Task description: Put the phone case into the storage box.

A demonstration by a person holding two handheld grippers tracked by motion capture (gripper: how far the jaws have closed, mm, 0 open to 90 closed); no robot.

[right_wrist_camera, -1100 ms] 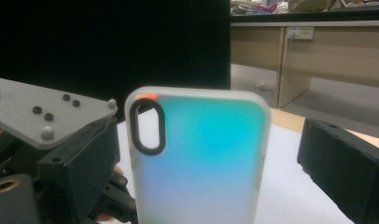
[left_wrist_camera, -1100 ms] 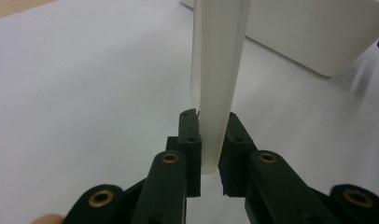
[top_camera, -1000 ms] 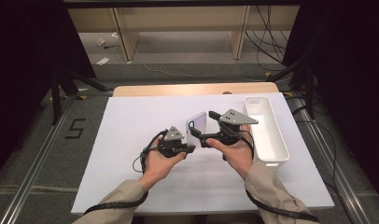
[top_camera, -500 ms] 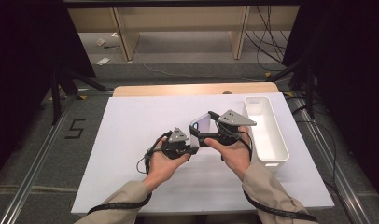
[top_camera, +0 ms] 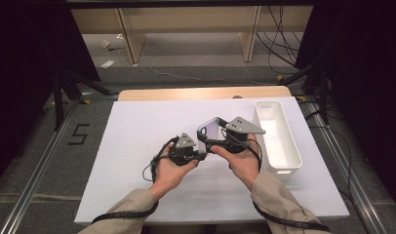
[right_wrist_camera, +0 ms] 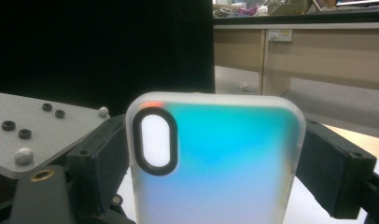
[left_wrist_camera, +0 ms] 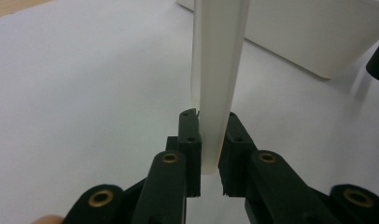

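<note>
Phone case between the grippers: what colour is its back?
The phone case is frosted translucent, with a blue-to-teal gradient and a black-ringed camera cutout; clearest in the right gripper view.

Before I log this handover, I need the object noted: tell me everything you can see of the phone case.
The phone case is frosted, translucent, soft-looking plastic with rounded corners and a black-rimmed oval camera cut-out near one corner, tinted blue-green. It is held off the white table, upright on edge, between both hands. The left gripper pinches its thin edge. The right gripper straddles its width; those jaws have just been closing on its sides.
</note>
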